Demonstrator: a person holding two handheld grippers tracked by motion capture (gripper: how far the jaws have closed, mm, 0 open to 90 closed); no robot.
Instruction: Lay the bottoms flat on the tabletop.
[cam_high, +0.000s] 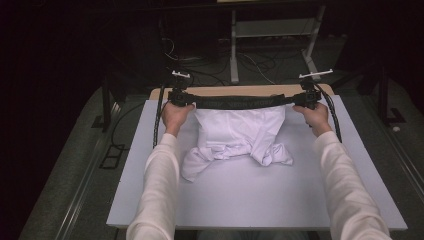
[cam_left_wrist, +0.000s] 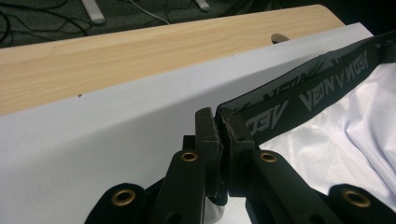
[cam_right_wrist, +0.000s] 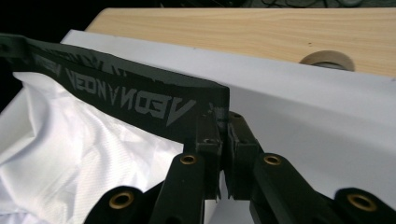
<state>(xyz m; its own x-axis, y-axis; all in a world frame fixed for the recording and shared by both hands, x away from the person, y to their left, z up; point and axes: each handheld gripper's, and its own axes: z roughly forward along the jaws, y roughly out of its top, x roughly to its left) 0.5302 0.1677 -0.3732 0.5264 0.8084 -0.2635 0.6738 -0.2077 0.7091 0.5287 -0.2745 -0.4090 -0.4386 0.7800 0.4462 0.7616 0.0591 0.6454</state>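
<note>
White padded surface (cam_high: 260, 200) under the high view: white shorts (cam_high: 235, 137) hang soft and light between my grippers. Left gripper (cam_left_wrist: 218, 122) is clamped on the black waistband (cam_left_wrist: 303, 95) (stretchy, the firmest hold); right gripper (cam_right_wrist: 223, 122) pinches its other end.

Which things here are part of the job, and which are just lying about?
In the job:
white shorts
black lettered waistband
left gripper, shut on the waistband
right gripper, shut on the waistband
white board

Lying about:
tape roll
wooden tabletop
floor cables
</note>
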